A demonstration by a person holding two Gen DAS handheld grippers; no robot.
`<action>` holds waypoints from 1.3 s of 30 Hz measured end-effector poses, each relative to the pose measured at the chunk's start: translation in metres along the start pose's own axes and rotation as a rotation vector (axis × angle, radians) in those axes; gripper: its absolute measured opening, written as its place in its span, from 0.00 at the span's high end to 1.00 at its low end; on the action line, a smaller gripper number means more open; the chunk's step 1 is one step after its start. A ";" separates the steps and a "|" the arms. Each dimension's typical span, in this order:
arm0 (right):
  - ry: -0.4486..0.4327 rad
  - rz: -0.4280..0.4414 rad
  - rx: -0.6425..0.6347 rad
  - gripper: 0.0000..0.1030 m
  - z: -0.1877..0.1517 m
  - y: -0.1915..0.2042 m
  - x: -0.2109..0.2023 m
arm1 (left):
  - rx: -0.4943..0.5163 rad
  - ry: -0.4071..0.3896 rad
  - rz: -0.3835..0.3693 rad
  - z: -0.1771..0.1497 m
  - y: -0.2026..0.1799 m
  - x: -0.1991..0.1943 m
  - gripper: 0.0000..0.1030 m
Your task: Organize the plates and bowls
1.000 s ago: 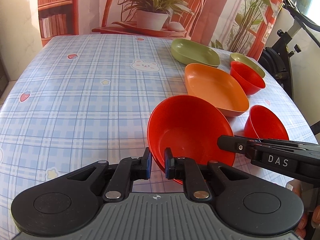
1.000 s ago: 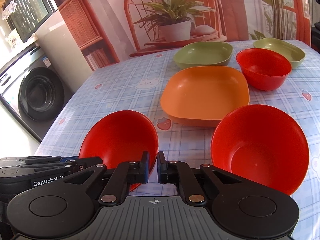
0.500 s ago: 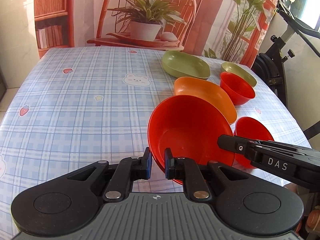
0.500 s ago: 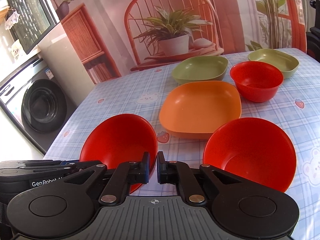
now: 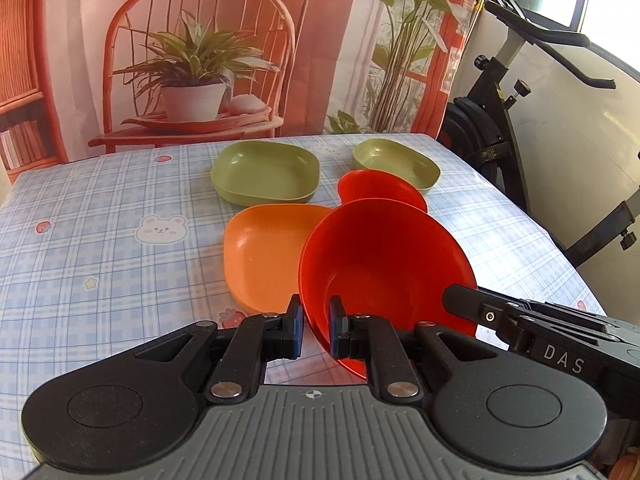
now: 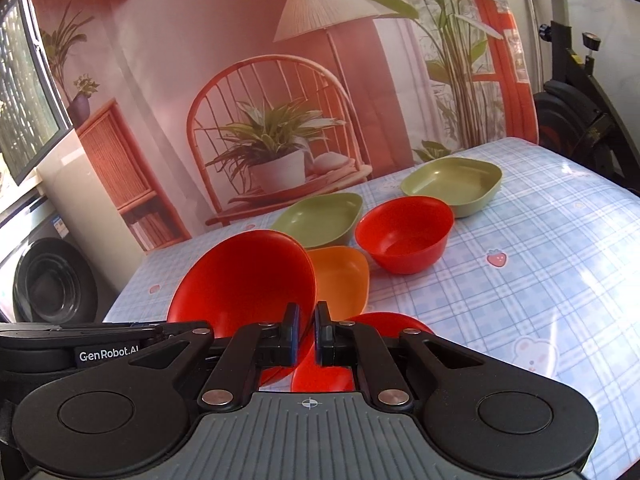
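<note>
Stacking barely begun: left claw (image 5: 315,326) grips a red bowl (image 5: 384,256) lifted above the surface (image 5: 100,240); right claw (image 6: 307,334) is pinched nearly closed, apparently holding nothing; 5 other dishes remain loose.

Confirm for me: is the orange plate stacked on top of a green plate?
No: in the left wrist view the orange plate lies directly on the tablecloth, apart from both green plates.
</note>
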State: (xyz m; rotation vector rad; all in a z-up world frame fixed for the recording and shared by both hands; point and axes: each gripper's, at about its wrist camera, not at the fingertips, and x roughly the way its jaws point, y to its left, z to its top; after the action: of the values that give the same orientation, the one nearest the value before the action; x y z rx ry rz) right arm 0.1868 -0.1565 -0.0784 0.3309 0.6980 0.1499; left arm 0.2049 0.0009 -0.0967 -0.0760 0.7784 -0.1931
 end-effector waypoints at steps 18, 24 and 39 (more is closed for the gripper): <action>0.046 -0.083 0.079 0.93 -0.018 -0.040 0.001 | 0.069 0.108 -0.035 -0.013 -0.019 0.036 0.87; 0.058 -0.101 0.101 0.93 -0.019 -0.046 0.004 | 0.081 0.131 -0.029 -0.013 -0.026 0.044 0.87; 0.063 -0.139 0.089 0.93 -0.023 -0.052 0.008 | 0.028 0.137 -0.059 -0.017 -0.025 0.050 0.87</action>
State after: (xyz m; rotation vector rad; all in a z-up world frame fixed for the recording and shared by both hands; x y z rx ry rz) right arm 0.1791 -0.1974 -0.1177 0.3630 0.7891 -0.0034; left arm 0.2242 -0.0340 -0.1394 -0.0596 0.9106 -0.2677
